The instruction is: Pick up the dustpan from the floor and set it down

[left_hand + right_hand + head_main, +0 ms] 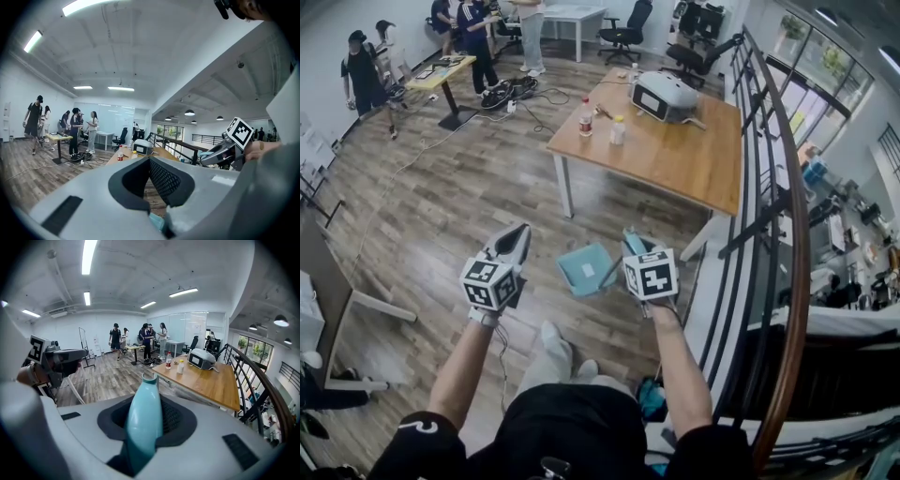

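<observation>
Teal plastic dustpan point(584, 267) sits in the lower middle of the head view, between the two grippers, its flat pan over the wooden plank floor point(459, 197). Whether the pan touches the boards cannot be told. Its rounded teal handle point(144, 423) runs up the middle of the right gripper view. The right gripper point(633, 246) has its jaws part-way closed, with the black pads pressing on that handle from both sides.

The person's right forearm point(680, 366) is bare and reaches forward from the lower right of the frame, tilting its gripper downward. The left forearm point(459, 375) stretches forward from the lower left, roughly parallel with the right. The left gripper point(523, 232) is held nearly level, just left of the dustpan and apart from it. In the left gripper view its jaws meet at the tips and nothing stands between them.

A light wooden surface point(675, 159) with two bottles and a grey appliance stands in the upper middle, well beyond the dustpan. A dark metal railing point(787, 206) curves down the right side.
</observation>
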Motion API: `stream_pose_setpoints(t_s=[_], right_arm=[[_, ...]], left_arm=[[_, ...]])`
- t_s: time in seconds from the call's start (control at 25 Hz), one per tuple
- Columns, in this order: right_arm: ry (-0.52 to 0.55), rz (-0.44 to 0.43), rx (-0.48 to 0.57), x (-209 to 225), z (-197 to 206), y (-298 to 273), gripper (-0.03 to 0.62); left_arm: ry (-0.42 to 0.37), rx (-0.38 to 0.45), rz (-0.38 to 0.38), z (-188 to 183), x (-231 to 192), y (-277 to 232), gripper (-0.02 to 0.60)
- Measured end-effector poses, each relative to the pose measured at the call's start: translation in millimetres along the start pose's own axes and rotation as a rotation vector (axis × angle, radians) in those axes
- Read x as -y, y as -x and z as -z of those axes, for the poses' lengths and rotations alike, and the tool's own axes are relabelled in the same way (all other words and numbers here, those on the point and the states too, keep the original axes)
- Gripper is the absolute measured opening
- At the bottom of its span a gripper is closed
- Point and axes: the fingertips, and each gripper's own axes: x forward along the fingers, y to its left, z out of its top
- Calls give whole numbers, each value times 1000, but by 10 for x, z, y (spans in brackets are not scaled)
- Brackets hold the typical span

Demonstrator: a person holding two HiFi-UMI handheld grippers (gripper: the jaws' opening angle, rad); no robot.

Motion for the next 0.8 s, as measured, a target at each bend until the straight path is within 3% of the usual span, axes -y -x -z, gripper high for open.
stream_pose_setpoints(t_s=[0.8], right_arm=[[0, 37, -24, 215, 387, -861, 94]], left_arm=[[26, -111, -22, 737, -413, -439, -3]])
